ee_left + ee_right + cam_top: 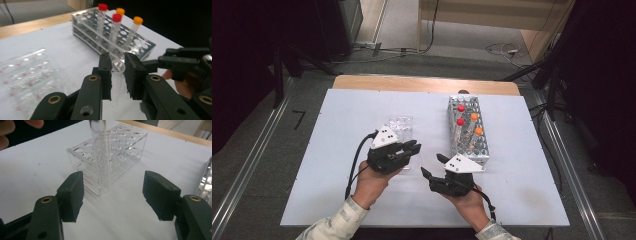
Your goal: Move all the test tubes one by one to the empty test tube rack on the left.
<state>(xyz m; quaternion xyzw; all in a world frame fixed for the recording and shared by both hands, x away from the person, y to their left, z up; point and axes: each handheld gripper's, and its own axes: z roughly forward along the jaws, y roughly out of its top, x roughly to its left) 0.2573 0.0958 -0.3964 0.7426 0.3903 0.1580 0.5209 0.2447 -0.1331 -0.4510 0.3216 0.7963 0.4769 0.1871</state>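
Note:
My left gripper (416, 147) (117, 58) is shut on a clear, uncapped test tube (117, 76), its open rim showing between the pads. The same tube (101, 152) hangs upright in the right gripper view, in front of a clear acrylic rack (125, 147) (400, 125). My right gripper (433, 165) (112, 180) stands open just right of the left one, with nothing between its jaws. Behind it is a long perforated rack (469, 150) (147, 45) holding tubes with red caps (460, 107) (116, 17) and orange caps (478, 131) (138, 20).
A white sheet (337, 165) covers the table, with a wooden edge (422, 82) at the far side. Black stands and cables lie on the floor around the table. The right gripper (175, 62) and the hand holding it sit close to the left gripper's right.

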